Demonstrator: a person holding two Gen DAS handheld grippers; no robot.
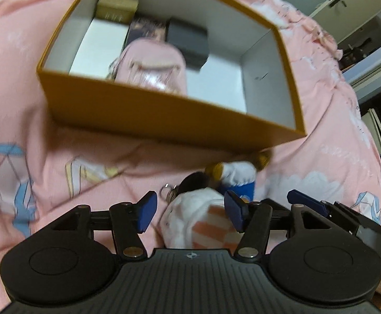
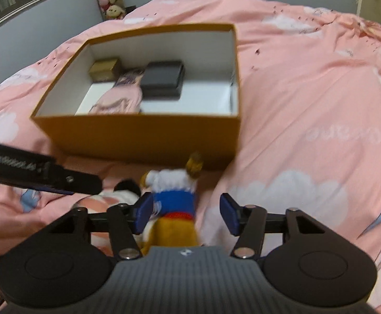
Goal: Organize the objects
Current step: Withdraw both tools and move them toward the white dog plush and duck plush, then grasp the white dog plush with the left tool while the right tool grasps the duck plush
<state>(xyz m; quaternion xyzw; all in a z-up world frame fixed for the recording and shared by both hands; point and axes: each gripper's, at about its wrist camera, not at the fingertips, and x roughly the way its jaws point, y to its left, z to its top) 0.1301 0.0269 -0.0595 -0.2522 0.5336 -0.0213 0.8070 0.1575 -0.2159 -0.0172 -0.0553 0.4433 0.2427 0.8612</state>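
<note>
While both claws stand apart, empty, close left gripper (image 1: 188, 213) on white toy (image 1: 190, 217), right gripper (image 2: 185, 213) on blue toy (image 2: 176, 206), mid-body; lift into box (image 2: 138, 133).

The bedspread (image 2: 308, 91) is soft pink printed cloth, creased and matt. The box (image 2: 143, 133) looks like stiff matt card, mustard outside and smooth white inside. Near it lie two fuzzy plush toys: the blue-shirted toy (image 2: 174, 204) and the white striped toy (image 1: 198, 217). Each hand-held gripper is matt black plastic with ribbed housing, shiny metal rivets and blue rubbery pads (image 1: 146, 210).
</note>
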